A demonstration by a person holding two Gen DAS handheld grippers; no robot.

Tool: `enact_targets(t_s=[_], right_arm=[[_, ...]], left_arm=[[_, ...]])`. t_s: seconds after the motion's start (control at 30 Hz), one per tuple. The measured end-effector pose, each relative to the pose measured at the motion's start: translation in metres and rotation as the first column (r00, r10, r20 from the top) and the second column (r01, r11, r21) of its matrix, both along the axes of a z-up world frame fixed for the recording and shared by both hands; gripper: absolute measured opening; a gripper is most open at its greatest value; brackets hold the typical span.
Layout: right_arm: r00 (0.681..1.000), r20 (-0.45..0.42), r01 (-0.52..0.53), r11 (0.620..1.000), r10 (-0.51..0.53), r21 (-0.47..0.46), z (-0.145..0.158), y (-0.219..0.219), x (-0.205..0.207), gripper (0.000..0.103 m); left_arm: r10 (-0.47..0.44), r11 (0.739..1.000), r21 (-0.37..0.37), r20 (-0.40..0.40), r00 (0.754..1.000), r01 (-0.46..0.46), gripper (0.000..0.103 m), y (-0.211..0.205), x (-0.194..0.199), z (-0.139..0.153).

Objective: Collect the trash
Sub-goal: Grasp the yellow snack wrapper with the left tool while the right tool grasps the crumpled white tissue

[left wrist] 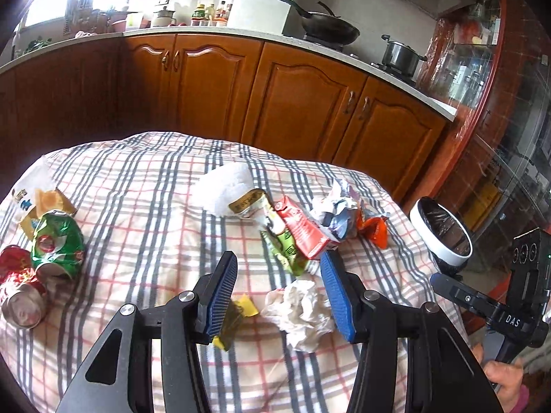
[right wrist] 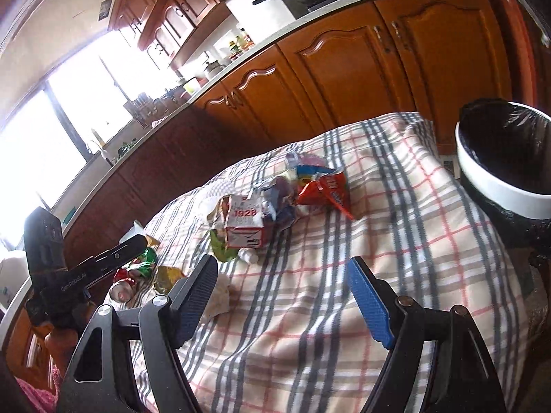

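Observation:
Trash lies on a checked tablecloth (left wrist: 137, 186). My left gripper (left wrist: 279, 261) is open just above a crumpled white tissue (left wrist: 299, 309) and a small yellow wrapper (left wrist: 241, 313). Beyond it lie a red carton (left wrist: 303, 230), a green wrapper (left wrist: 286, 251), crumpled paper (left wrist: 334, 206) and an orange packet (left wrist: 375, 227). Two crushed cans, green (left wrist: 58, 244) and red (left wrist: 20, 289), lie at the left. My right gripper (right wrist: 282, 268) is open and empty over bare cloth (right wrist: 396, 206), with the red carton (right wrist: 244, 227) ahead. A white-rimmed bin (right wrist: 499, 186) with a black liner stands at the table's right edge.
A white plastic bag (left wrist: 224, 186) lies mid-table and a snack bag (left wrist: 38, 199) at the far left. Wooden kitchen cabinets (left wrist: 303, 96) run behind the table, with a wok (left wrist: 330, 27) and a pot (left wrist: 399, 55) on the counter. The right gripper's body (left wrist: 499, 309) shows in the left wrist view.

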State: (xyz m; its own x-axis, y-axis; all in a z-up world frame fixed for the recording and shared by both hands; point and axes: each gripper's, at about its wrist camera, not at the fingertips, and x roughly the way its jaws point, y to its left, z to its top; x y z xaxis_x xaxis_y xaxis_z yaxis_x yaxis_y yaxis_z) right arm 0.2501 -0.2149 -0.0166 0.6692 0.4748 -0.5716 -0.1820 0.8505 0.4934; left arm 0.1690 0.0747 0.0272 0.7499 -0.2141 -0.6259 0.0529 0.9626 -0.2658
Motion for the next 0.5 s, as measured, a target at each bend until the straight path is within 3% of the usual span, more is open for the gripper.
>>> enact_targets(t_s=[0.23, 0.5], right_arm=[[0.989, -0.039, -0.142, 0.99, 0.141, -0.012, -0.015, 0.061, 0.006, 0.077], [0.975, -0.106, -0.203, 0.978, 0.197, -0.044, -0.039, 0.097, 0.03, 0.068]], left_arm=[[0.035, 0.999, 0.017, -0.05, 0.998, -0.034, 0.053, 0.026, -0.008, -0.014], [0.046, 0.997, 0.067, -0.122, 0.992, -0.038, 0.052, 0.027, 0.015, -0.042]])
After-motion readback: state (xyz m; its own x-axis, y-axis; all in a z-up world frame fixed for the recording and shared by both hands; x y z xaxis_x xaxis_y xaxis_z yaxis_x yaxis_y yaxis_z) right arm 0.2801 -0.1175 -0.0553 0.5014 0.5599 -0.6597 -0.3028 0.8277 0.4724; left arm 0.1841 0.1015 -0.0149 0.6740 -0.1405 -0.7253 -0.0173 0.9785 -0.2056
